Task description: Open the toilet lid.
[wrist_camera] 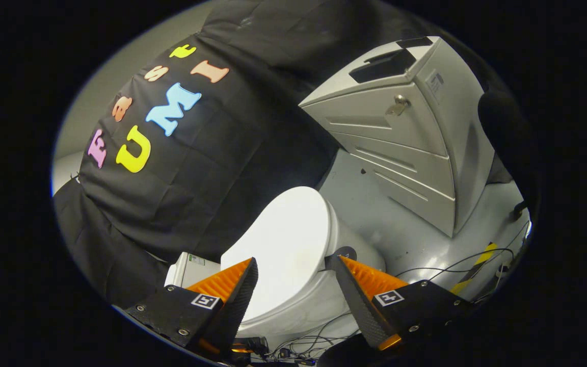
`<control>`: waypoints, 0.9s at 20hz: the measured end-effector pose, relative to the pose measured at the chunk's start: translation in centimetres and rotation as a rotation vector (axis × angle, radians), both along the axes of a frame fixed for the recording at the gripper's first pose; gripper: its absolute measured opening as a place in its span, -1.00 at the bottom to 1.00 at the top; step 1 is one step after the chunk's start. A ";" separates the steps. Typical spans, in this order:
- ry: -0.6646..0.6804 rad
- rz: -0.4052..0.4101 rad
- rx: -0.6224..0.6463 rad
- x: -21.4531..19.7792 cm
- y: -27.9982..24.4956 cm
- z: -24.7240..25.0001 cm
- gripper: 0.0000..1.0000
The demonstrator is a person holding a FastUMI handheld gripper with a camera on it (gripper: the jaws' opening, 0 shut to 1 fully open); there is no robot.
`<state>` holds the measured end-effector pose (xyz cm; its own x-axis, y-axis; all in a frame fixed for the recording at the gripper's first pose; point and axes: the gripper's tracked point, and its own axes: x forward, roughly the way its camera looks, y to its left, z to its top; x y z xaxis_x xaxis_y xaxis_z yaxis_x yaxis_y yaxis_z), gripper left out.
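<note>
My claw (293,267) is released: its two fingers stand spread wide apart and neither one presses on anything. Each finger carries a ridged pad on its inner face and a small square marker on the block behind it.

The white, oval, glossy plastic toilet lid (286,244) lies between my fingers and just ahead of them. It is down, closed flat on the seat of the white ceramic toilet bowl (303,300), whose rounded side shows below the lid's edge. The lid's near part fills the gap between the fingertips; its far rounded end reaches beyond them. Whether the fingertips touch the lid I cannot tell.

Beside the left finger (232,290), next to the bowl, sits a small white box-shaped unit (191,270). Beyond the right finger (359,285), well apart from the toilet, stands a grey metal cabinet (410,148) with slanted panel lines, a small metal latch (399,106) and a dark recessed slot on top. It rests on the pale grey floor (375,224). Thin black cables (456,265) trail over the floor near the right finger, close to a yellow-and-black striped strip (477,265). More cables lie below the bowl between the fingers.
</note>
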<state>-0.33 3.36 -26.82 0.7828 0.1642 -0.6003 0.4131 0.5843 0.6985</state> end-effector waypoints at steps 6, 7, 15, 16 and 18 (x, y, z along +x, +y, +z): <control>0.104 -0.066 0.055 0.4 -0.5 -3.8 0.88; 0.118 -0.073 0.067 0.6 -0.2 -4.5 0.88; 0.216 -0.143 0.177 1.0 0.1 -9.4 0.64; 0.217 -0.148 0.185 1.2 0.1 -9.7 0.56; 0.212 -0.159 0.208 1.8 0.0 -10.3 0.43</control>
<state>1.43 3.32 -37.07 0.6699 0.1862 -0.7187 0.6364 0.3546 0.6851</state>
